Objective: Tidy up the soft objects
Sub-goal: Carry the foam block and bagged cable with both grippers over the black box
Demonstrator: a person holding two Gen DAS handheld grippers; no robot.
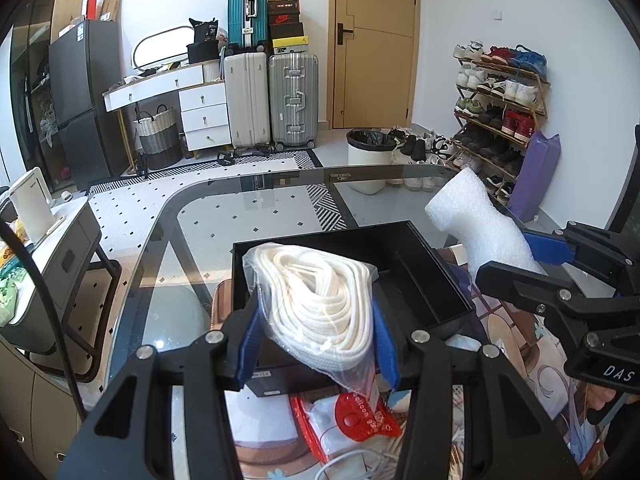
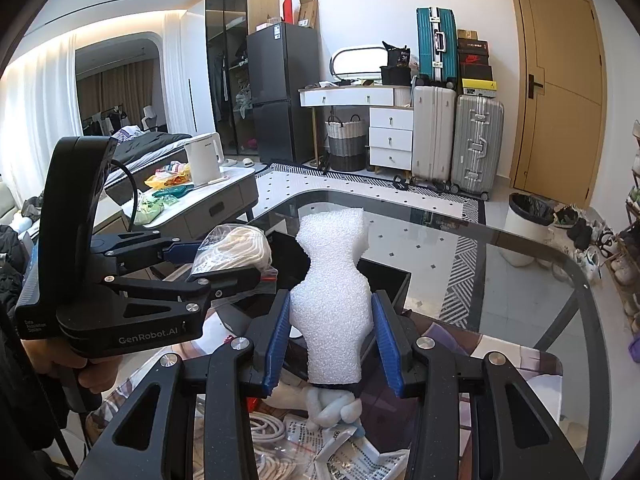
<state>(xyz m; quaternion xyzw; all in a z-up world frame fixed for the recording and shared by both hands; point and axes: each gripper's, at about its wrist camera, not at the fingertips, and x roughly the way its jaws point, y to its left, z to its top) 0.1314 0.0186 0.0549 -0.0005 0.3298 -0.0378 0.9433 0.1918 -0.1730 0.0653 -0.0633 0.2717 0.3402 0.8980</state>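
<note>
Gripping a clear plastic bag of coiled white rope point(image 1: 320, 304) between its blue pads, the left tool point(image 1: 316, 340) holds it above the near edge of an open black rectangular box point(image 1: 436, 276) on the glass-topped bench point(image 1: 224, 216). The right tool point(image 2: 330, 340) is clamped on a pinched white foam sheet point(image 2: 332, 280), carried just beside the same box. The step in hand looks like delivery: both soft items poised for the box. Next, each tool likely needs lowering over a compartment, then its jaws opened. Loose packets, a red-tagged bag point(image 1: 352, 420) and white cable point(image 2: 268, 428) clutter the printed mat point(image 1: 520, 344) below; the two tools, close together, could crowd each other.
</note>
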